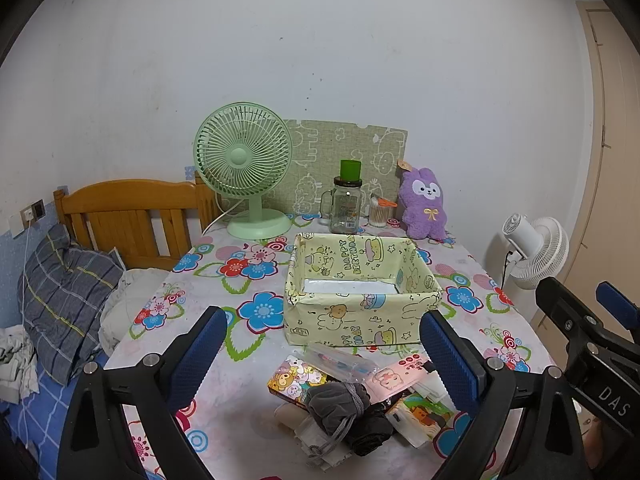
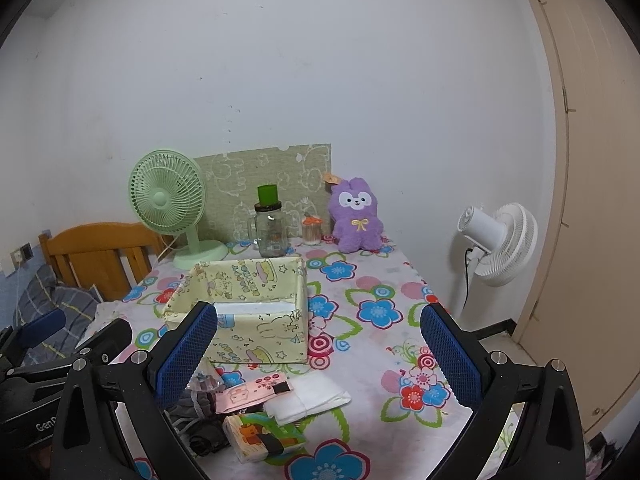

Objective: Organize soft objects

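A yellow cartoon-print fabric box (image 1: 352, 322) (image 2: 256, 336) stands open on the flowered table. In front of it lies a pile: a grey drawstring pouch (image 1: 338, 400) (image 2: 192, 404), a dark folded cloth (image 1: 370, 434), a pink packet (image 1: 394, 374) (image 2: 250, 392), a tissue pack (image 2: 264, 436) (image 1: 420, 414), a white folded cloth (image 2: 308, 398), a clear plastic bag (image 1: 344, 360). My left gripper (image 1: 324, 360) is open above the pile. My right gripper (image 2: 320, 354) is open, above the pile's right side. A purple plush rabbit (image 1: 426, 204) (image 2: 356, 216) sits at the back.
A green desk fan (image 1: 244, 168) (image 2: 170, 204), a glass jar with a green cup (image 1: 347, 200) (image 2: 271, 228) and a cotton-swab jar (image 1: 378, 210) stand at the table's back. A white fan (image 2: 500, 242) stands right of the table. A bed with pillow (image 1: 64, 292) lies left.
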The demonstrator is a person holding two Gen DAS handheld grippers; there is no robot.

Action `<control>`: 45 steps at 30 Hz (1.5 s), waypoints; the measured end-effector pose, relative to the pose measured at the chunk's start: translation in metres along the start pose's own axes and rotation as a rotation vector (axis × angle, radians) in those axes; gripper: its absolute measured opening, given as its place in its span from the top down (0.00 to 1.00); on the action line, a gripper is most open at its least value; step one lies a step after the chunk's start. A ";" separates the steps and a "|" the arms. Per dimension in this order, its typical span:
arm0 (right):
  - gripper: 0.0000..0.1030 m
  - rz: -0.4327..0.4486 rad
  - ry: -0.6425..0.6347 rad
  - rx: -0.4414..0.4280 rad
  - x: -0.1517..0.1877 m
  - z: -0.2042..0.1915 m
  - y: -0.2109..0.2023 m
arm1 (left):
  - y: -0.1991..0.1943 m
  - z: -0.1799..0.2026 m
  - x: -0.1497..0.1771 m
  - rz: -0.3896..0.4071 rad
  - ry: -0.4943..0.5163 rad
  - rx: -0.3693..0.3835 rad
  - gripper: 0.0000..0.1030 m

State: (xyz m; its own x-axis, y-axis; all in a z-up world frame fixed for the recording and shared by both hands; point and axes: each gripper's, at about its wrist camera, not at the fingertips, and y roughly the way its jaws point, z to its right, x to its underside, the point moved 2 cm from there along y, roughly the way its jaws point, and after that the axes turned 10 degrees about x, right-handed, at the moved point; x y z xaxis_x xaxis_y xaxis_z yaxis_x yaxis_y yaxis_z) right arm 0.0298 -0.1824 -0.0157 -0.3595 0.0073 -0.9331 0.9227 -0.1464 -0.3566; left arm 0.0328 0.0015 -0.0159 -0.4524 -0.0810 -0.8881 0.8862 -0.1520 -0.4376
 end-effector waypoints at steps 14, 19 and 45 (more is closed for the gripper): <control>0.00 -0.007 0.000 0.003 0.000 0.001 0.000 | 0.001 0.001 0.001 -0.006 0.002 -0.001 0.06; 0.00 -0.011 0.000 0.005 0.001 0.002 0.001 | 0.002 0.001 0.003 -0.012 0.003 0.001 0.06; 0.03 -0.057 -0.006 -0.001 0.009 -0.004 0.022 | 0.024 0.002 0.016 -0.053 0.015 0.021 0.09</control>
State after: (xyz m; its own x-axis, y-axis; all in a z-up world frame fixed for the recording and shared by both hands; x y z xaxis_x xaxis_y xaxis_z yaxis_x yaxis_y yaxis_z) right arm 0.0474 -0.1819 -0.0316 -0.4119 0.0096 -0.9112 0.9011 -0.1445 -0.4088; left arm 0.0462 -0.0055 -0.0403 -0.4971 -0.0571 -0.8658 0.8586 -0.1768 -0.4813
